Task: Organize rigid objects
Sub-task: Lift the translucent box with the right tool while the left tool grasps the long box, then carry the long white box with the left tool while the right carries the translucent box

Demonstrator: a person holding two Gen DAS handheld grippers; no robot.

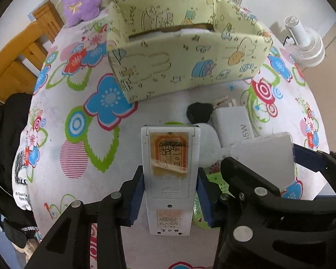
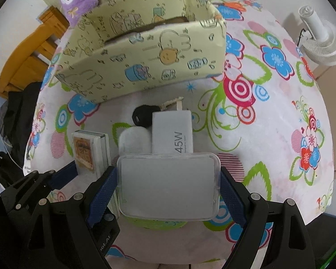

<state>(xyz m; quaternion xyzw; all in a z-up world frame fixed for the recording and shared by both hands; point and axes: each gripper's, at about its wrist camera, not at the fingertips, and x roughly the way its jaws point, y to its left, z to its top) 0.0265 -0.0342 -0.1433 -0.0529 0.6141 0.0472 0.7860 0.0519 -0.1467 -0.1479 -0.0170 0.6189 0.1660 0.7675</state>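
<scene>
Above the tabletop (image 1: 62, 116), left fingers (image 1: 136, 199) clench the remote (image 1: 170, 179); right fingers (image 2: 103, 199) grasp the clear case (image 2: 168, 186); lift both level, clear the box (image 2: 145, 67) wall before releasing.

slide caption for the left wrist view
Left gripper clamps a grey remote control above the floral tablecloth, patterned storage box ahead.

Clear case (image 2: 168, 187) between blue jaws
</scene>
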